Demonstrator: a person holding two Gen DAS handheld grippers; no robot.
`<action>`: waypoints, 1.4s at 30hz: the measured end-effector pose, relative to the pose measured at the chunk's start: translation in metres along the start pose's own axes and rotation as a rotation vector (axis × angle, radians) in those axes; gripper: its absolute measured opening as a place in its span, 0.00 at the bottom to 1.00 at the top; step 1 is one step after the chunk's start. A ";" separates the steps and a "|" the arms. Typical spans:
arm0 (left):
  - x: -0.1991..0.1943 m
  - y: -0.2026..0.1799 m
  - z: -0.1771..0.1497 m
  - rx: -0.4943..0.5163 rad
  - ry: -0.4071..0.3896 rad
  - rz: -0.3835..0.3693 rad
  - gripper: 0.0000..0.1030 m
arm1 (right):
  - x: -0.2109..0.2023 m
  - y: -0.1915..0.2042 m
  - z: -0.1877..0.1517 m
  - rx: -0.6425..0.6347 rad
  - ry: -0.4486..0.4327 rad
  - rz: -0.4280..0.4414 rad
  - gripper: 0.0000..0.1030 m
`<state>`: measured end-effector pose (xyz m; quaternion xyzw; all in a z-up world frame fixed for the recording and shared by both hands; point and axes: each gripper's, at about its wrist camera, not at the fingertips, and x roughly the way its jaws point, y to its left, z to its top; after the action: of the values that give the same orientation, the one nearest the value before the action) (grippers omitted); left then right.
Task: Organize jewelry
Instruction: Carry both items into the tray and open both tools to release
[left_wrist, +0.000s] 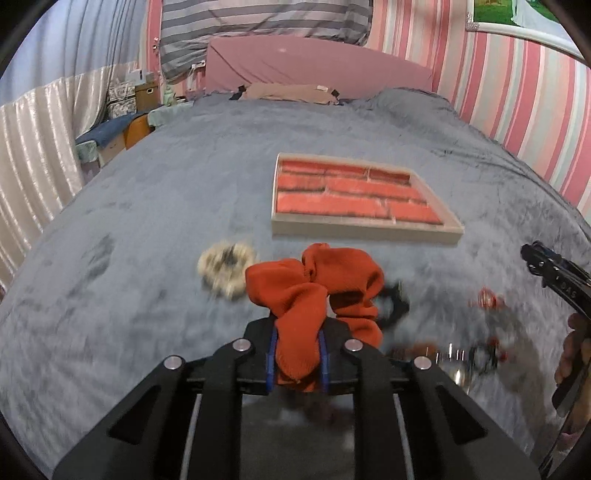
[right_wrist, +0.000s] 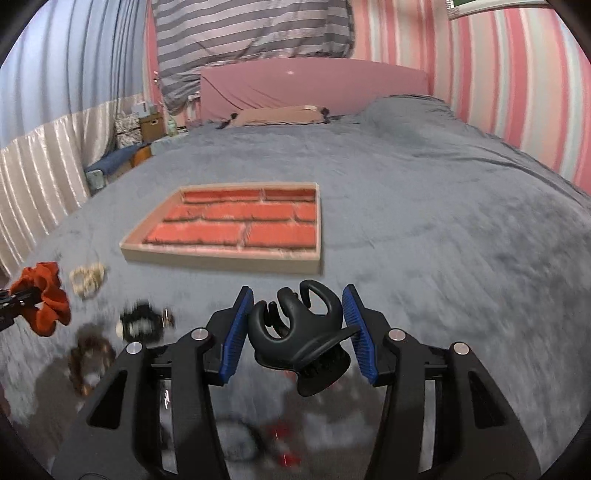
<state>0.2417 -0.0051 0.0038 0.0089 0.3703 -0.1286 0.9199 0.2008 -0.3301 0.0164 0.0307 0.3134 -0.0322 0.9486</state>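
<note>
My left gripper (left_wrist: 297, 332) is shut on an orange scrunchie (left_wrist: 314, 284), which bunches up above the blue pads and hangs over the grey bedspread. In the right wrist view the same scrunchie (right_wrist: 46, 295) shows at the far left. My right gripper (right_wrist: 299, 306) is shut on a black hair claw clip (right_wrist: 299, 332), its blue pads pressing both sides. A beige tray (left_wrist: 364, 230) with red-lined compartments lies flat on the bed ahead of both grippers; in the right wrist view the tray (right_wrist: 221, 260) sits left of centre.
Loose pieces lie on the grey bedspread: a cream fluffy scrunchie (left_wrist: 225, 266), a black piece (right_wrist: 142, 321), a brown scrunchie (right_wrist: 90, 358) and small red pieces (left_wrist: 487, 299). A pink headboard (right_wrist: 314, 85) stands at the bed's far end, with a striped wall to the right.
</note>
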 end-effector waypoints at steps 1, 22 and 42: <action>0.008 -0.003 0.012 0.010 0.000 -0.003 0.17 | 0.012 -0.001 0.014 0.005 0.006 0.016 0.49; 0.237 -0.020 0.181 -0.058 0.130 -0.026 0.17 | 0.274 0.002 0.138 0.072 0.244 0.047 0.49; 0.314 -0.002 0.176 -0.074 0.282 0.031 0.22 | 0.336 0.014 0.136 -0.006 0.406 0.009 0.58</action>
<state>0.5783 -0.0991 -0.0834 -0.0014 0.5001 -0.0979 0.8604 0.5516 -0.3408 -0.0742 0.0351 0.4980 -0.0200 0.8662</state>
